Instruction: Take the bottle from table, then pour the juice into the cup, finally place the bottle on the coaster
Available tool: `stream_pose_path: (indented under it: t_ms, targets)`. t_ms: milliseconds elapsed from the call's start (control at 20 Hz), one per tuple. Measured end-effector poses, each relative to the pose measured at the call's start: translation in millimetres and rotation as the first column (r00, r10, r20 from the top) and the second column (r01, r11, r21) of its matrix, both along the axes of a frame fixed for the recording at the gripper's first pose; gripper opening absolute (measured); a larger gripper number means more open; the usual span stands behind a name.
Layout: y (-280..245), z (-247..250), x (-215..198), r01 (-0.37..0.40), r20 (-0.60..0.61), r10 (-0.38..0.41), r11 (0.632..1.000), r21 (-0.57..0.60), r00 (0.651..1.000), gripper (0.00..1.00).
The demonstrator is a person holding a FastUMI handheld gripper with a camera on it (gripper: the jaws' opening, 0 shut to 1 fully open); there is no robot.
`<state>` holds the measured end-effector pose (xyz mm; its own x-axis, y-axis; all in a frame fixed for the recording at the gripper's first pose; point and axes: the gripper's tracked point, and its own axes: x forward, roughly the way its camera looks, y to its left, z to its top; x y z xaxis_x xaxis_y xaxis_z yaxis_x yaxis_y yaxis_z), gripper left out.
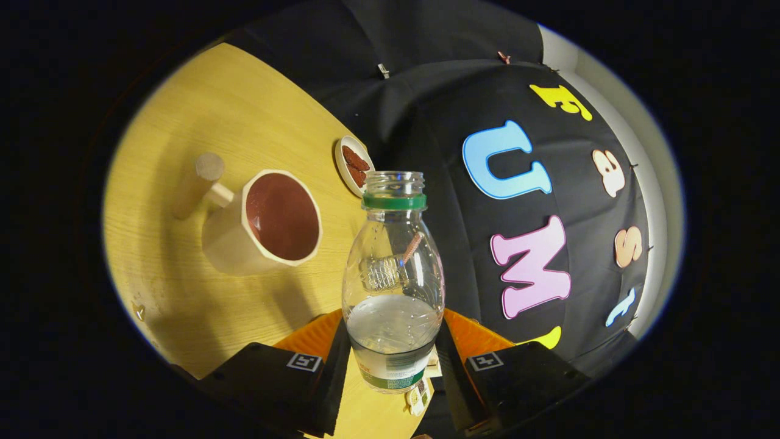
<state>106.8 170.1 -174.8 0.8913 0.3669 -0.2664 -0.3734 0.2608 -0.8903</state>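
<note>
The gripper [393, 356] has its fingers [334, 366] closed in against a clear plastic bottle [393, 286], one finger pressing on each side of the lower body, so the bottle sits squarely between them and is held there; the bottle's base, with its label band, lies down between the fingers, and its neck points away, beyond the fingertips. The cap is off; the open threaded mouth shows above a green ring [394, 201] at the neck; a small amount of clear liquid rests in the lower part of the body, its surface just ahead of the fingertips. The whole scene is tilted in the gripper view, so the wooden bench [201, 110] slopes up on the left and the dark cloth wall of the booth stands on the right.

Ahead and to the left of the bottle, on the bench, stands a cream cup [268, 222] with a dark reddish inside; its mouth faces the camera and whether it holds anything cannot be told; it is apart from the bottle, with bare bench between them. Just left of the cup, touching or nearly touching its side, is a pale wooden peg-like piece [198, 183]; whether it is the cup's handle cannot be told. Farther off, just beyond the bottle's mouth and right of the cup, a small pale dish [353, 166] holds some reddish-brown pieces. Under the fingers, near the bottle's base, a small tag-like object [418, 396] lies on the bench.
</note>
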Motion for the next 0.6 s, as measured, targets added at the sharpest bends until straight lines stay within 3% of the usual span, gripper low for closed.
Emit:
stream_pose_path:
  t_ms: [600]
  targets:
    - [-1,-23,20,-0.047,0.002,0.048,0.983,-0.180,0.999,0.72]
